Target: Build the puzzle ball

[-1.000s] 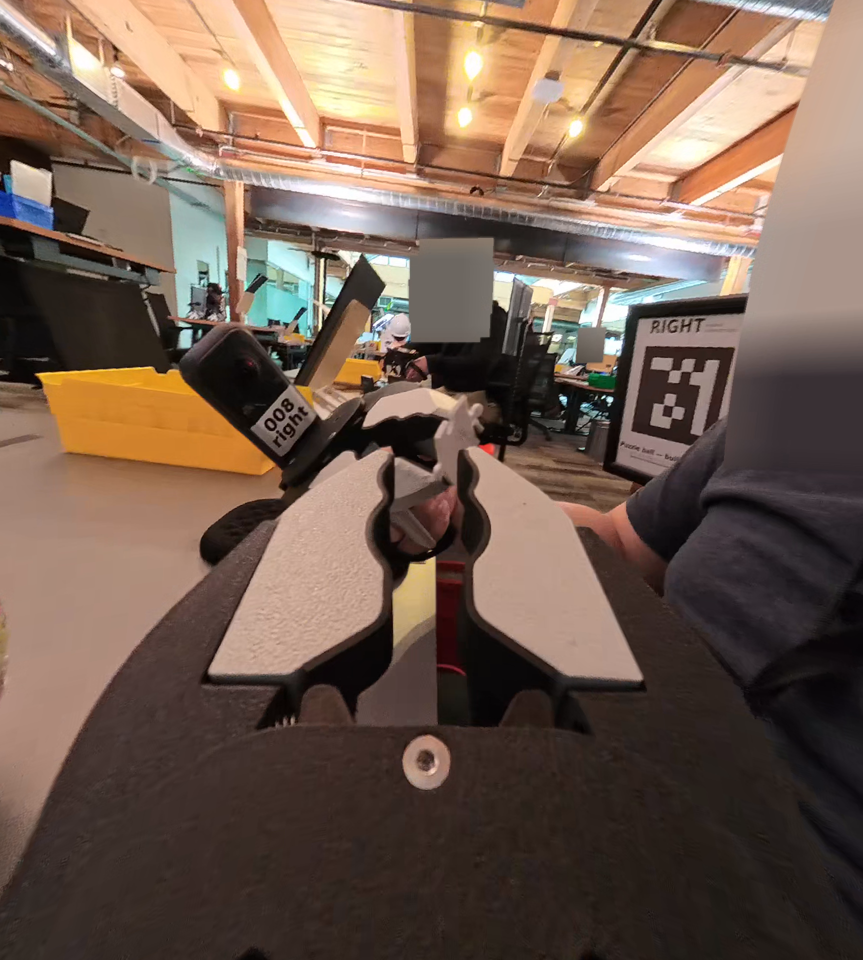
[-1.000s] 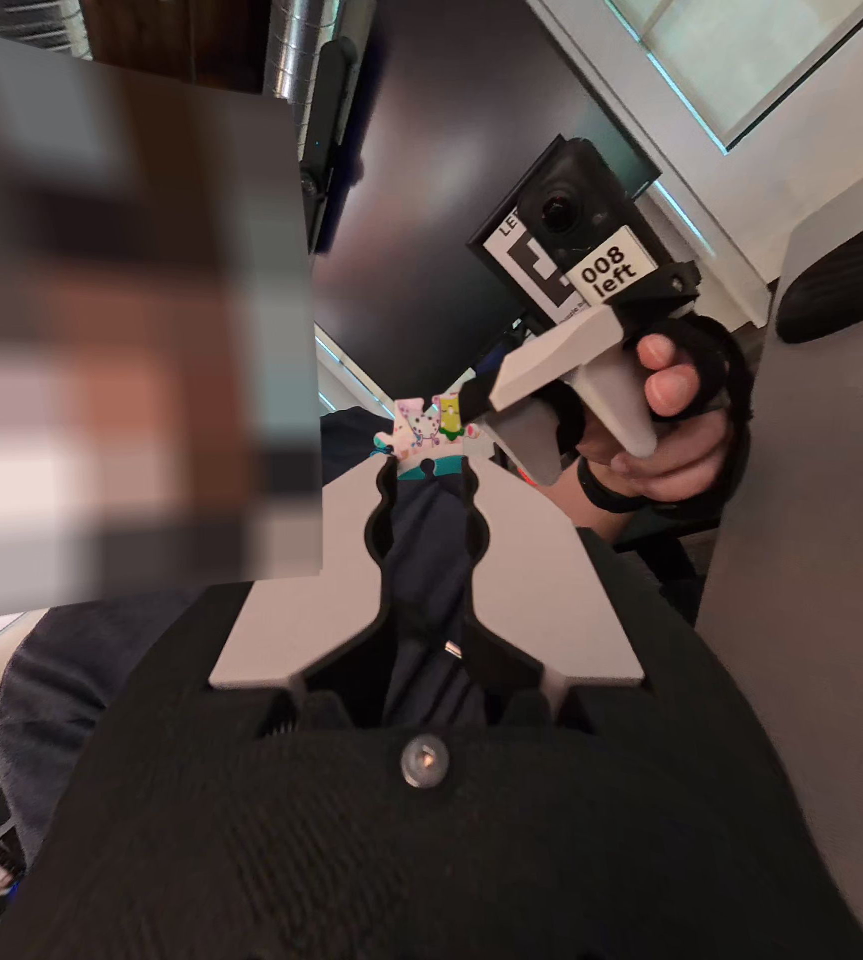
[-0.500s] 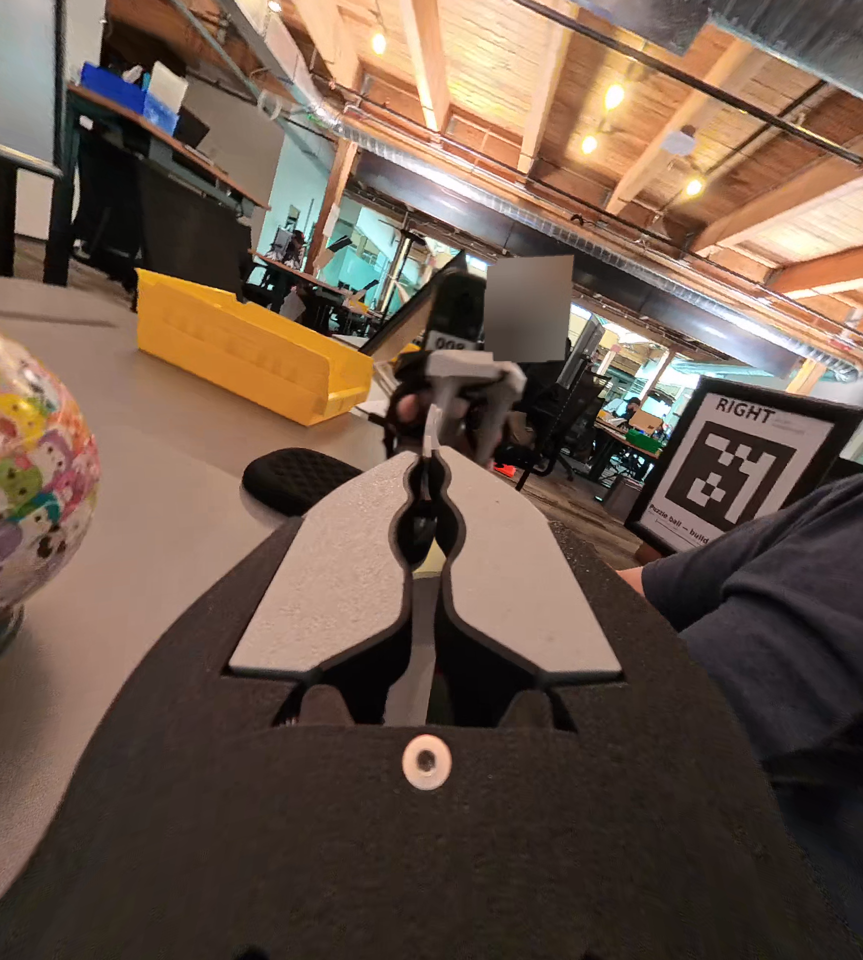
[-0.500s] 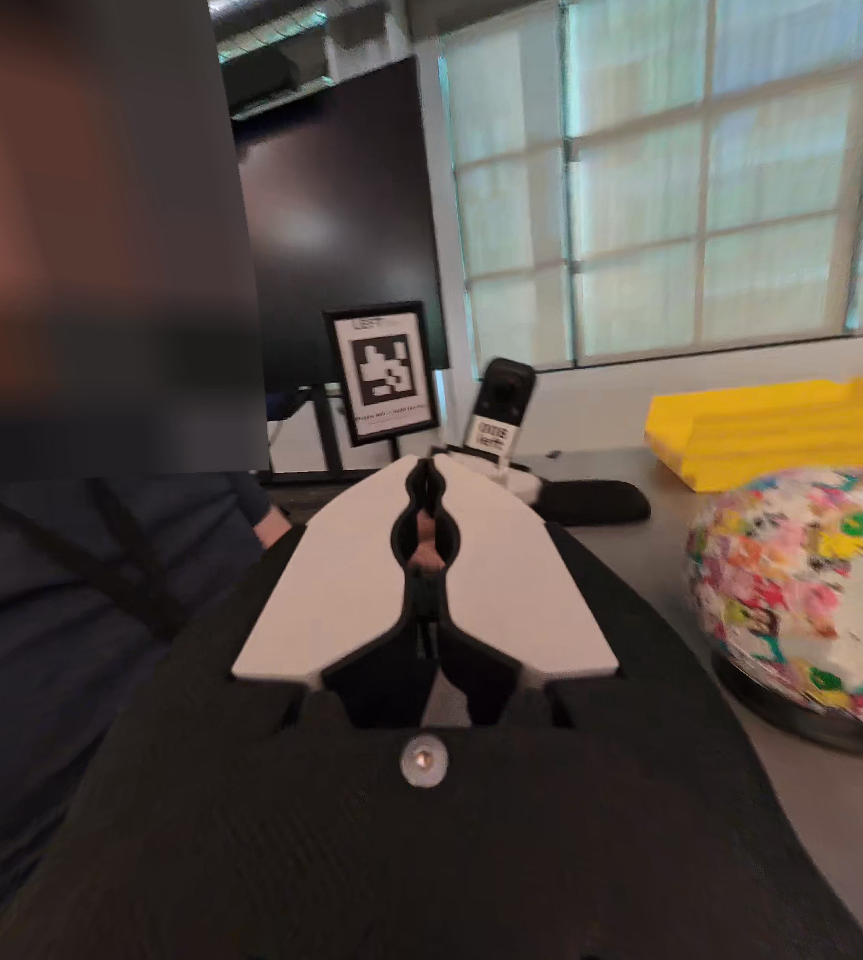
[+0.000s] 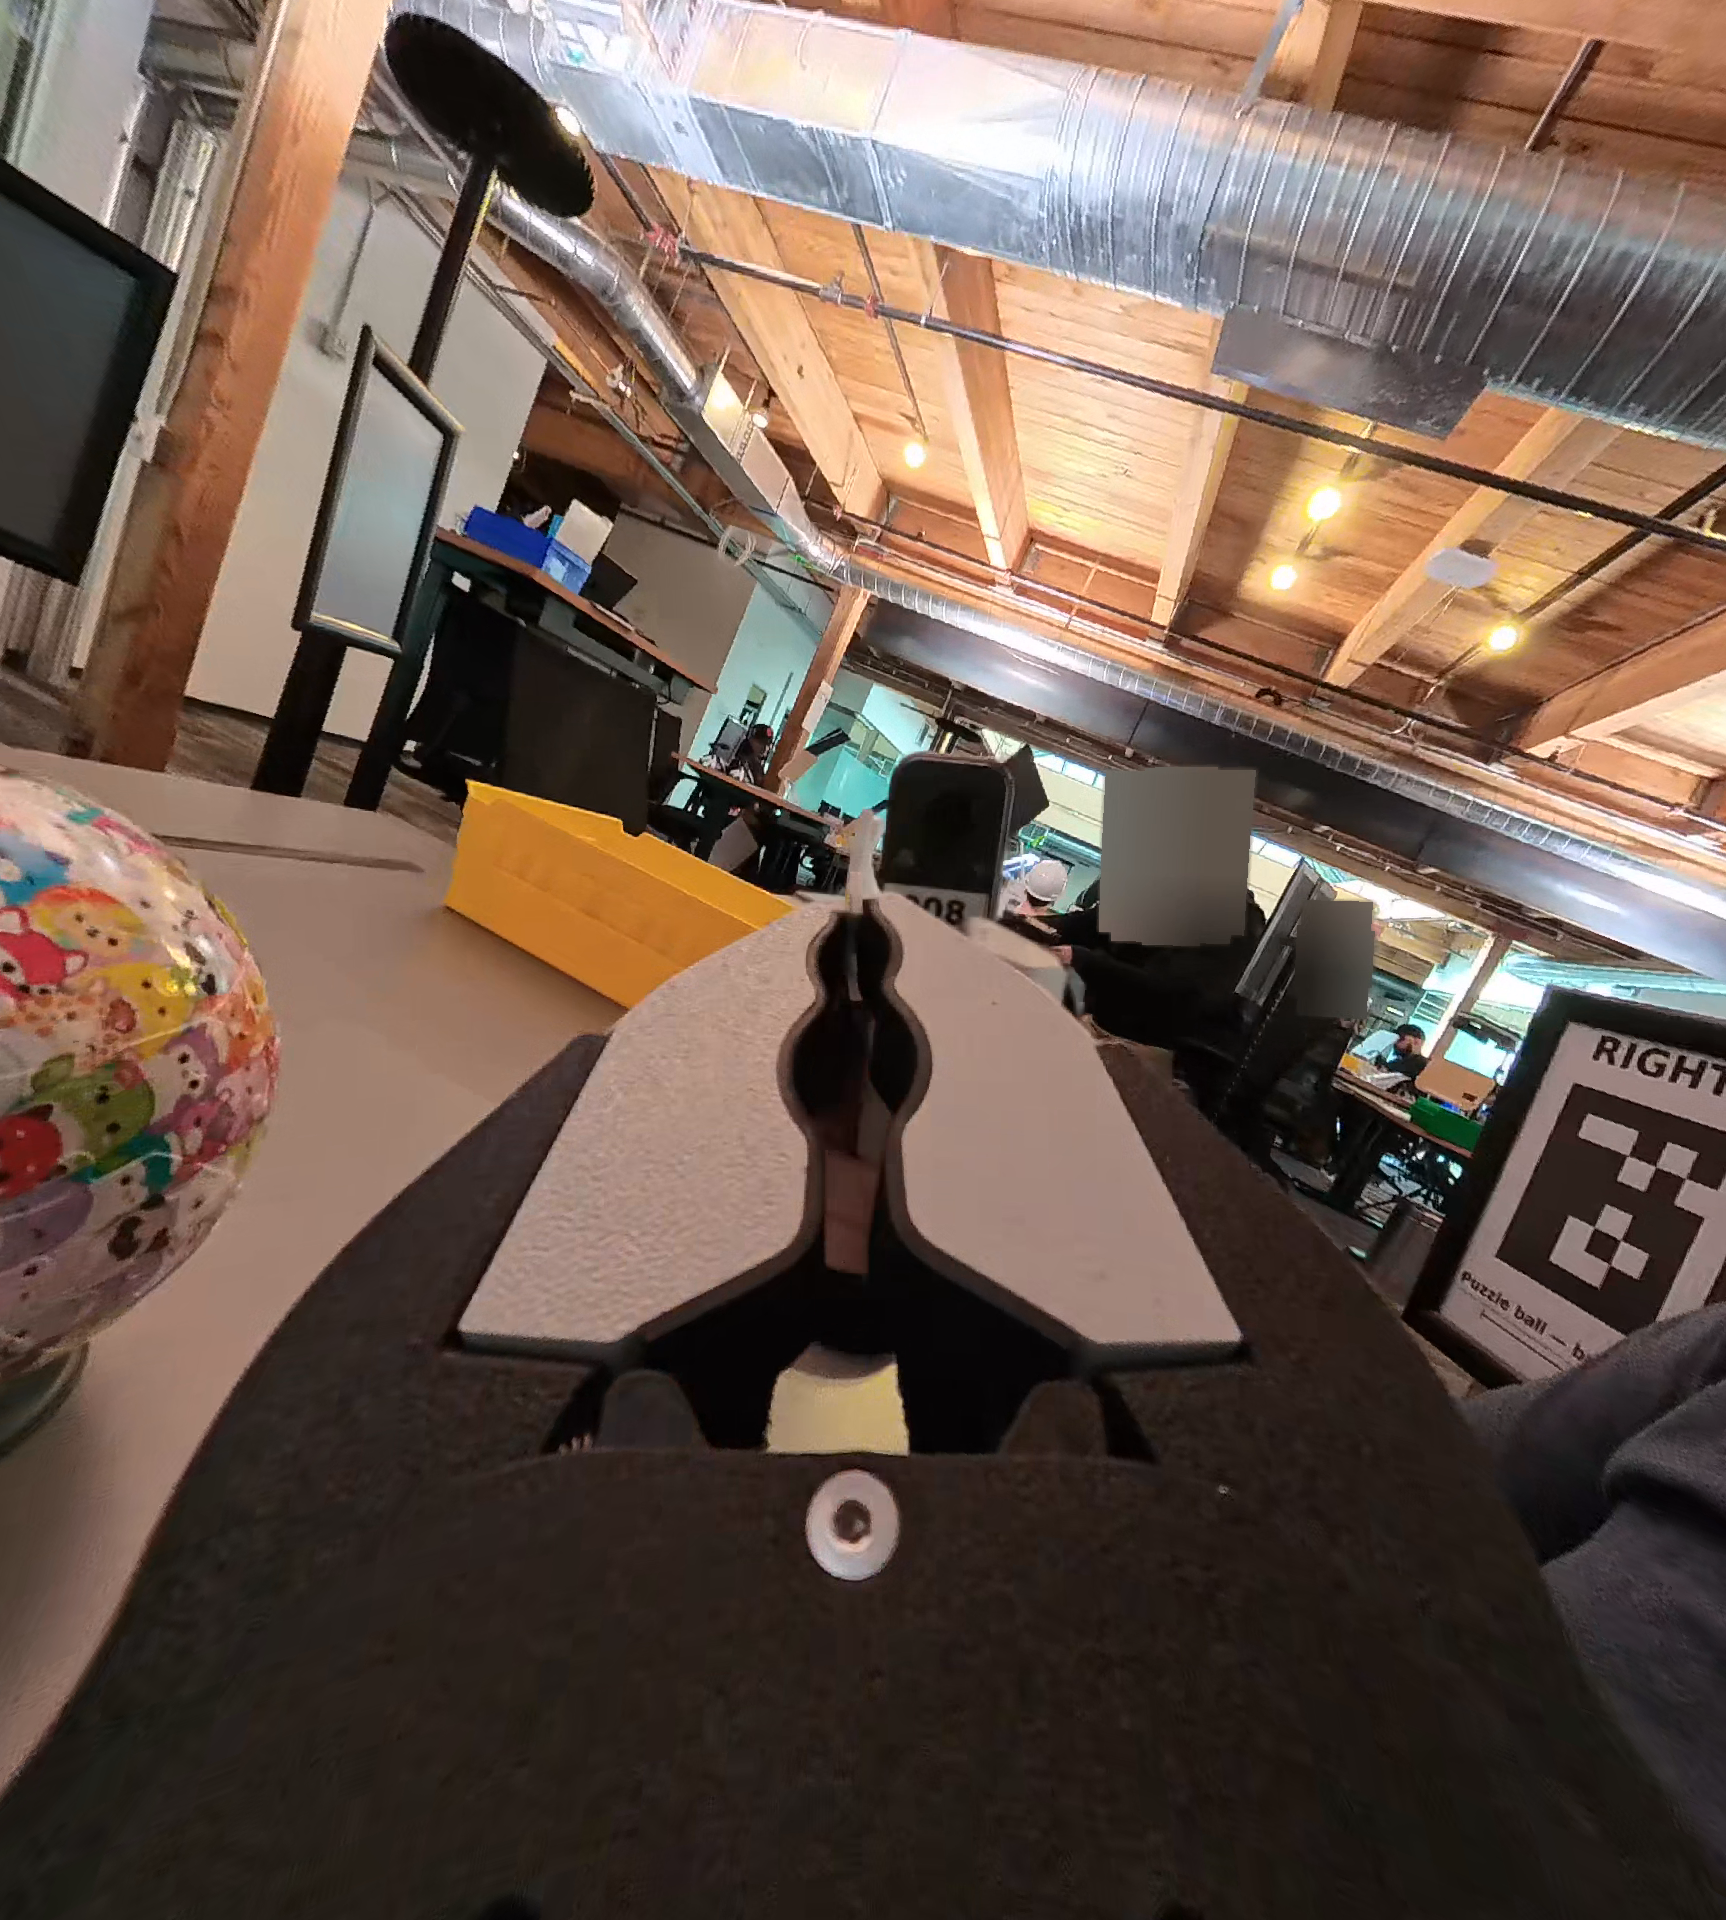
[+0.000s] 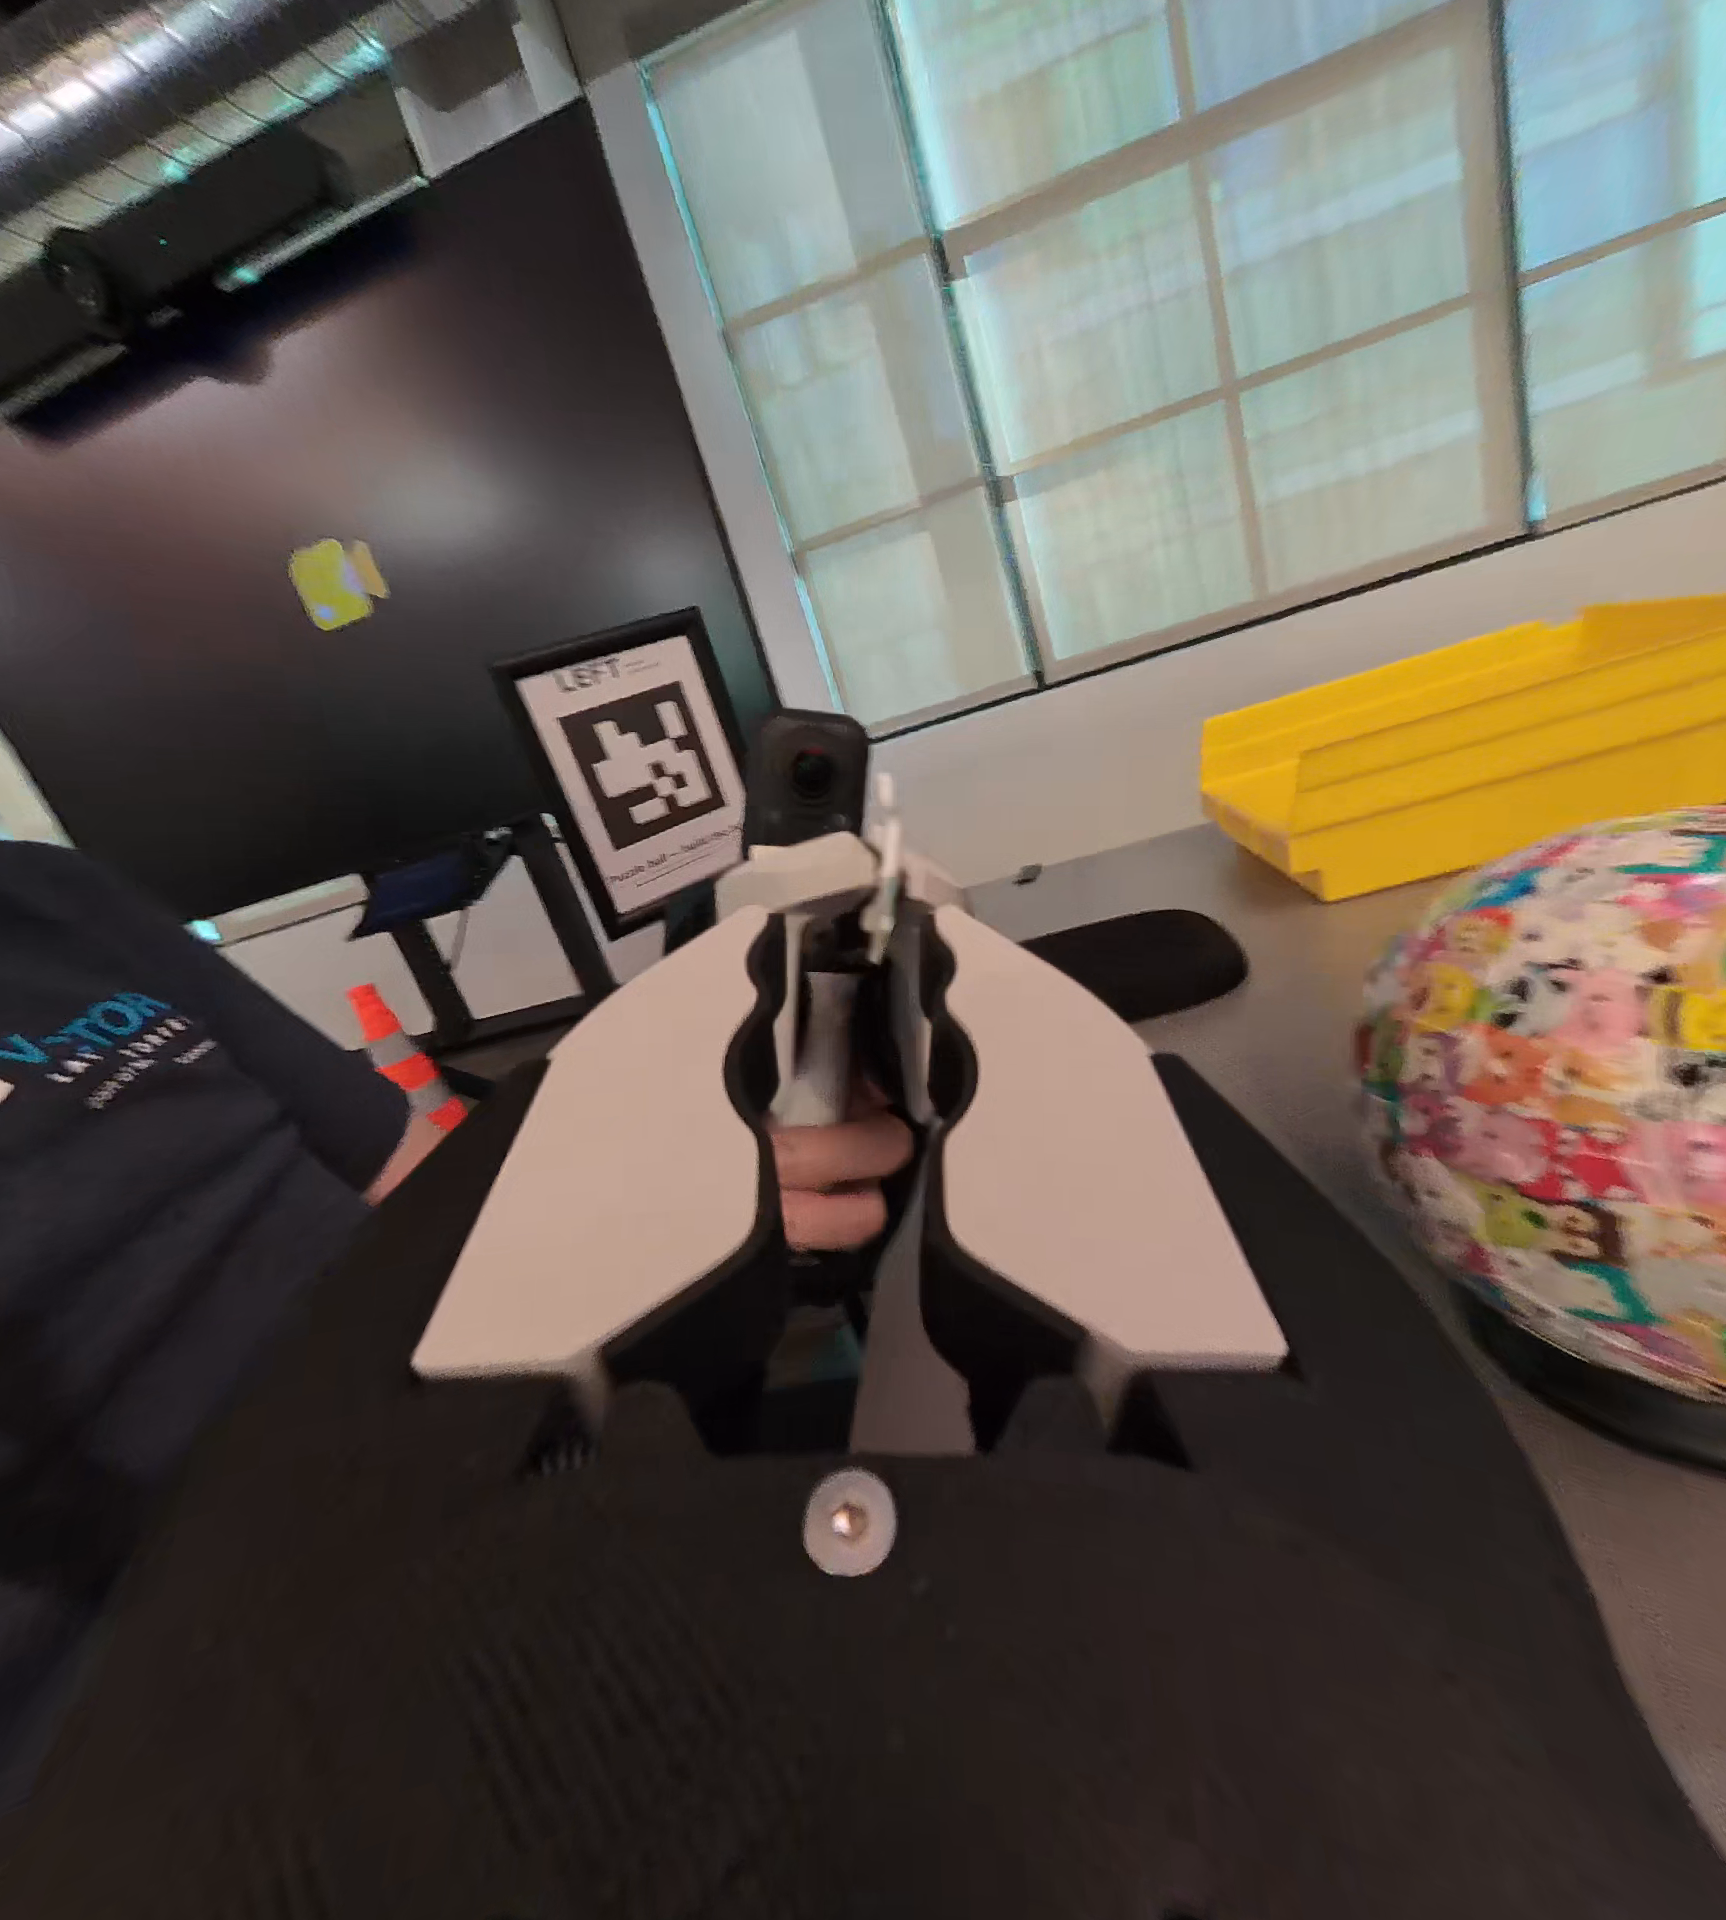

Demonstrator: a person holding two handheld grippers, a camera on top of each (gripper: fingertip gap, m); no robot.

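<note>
The puzzle ball (image 5: 59,1091), covered in colourful cartoon animals, stands on a dark base on the grey table; it also shows in the right wrist view (image 6: 1607,1122). My left gripper (image 5: 856,909) is shut on a thin white puzzle piece (image 5: 861,852), seen edge-on and sticking up past the tips. My right gripper (image 6: 848,914) is open and faces the left gripper tip to tip. The left gripper's white fingers (image 6: 802,873) and the puzzle piece (image 6: 885,842) sit just beyond the right gripper's gap. Both are held in the air, to the side of the ball.
A yellow bin (image 5: 610,914) sits on the table behind the ball, also in the right wrist view (image 6: 1513,727). A black wrist pad (image 6: 1129,956) lies by it. Framed marker signs (image 5: 1648,1195) (image 6: 646,779) stand at the table's edges. A person's dark sleeve (image 6: 111,1143) is close. Only a small space, under 4 cm, lies between the two pairs of fingers.
The right gripper's jaws were nearly shut half a second ago and are now parted. The left gripper stays shut on the piece. Both grippers swung, and the ball looks nearer in both views.
</note>
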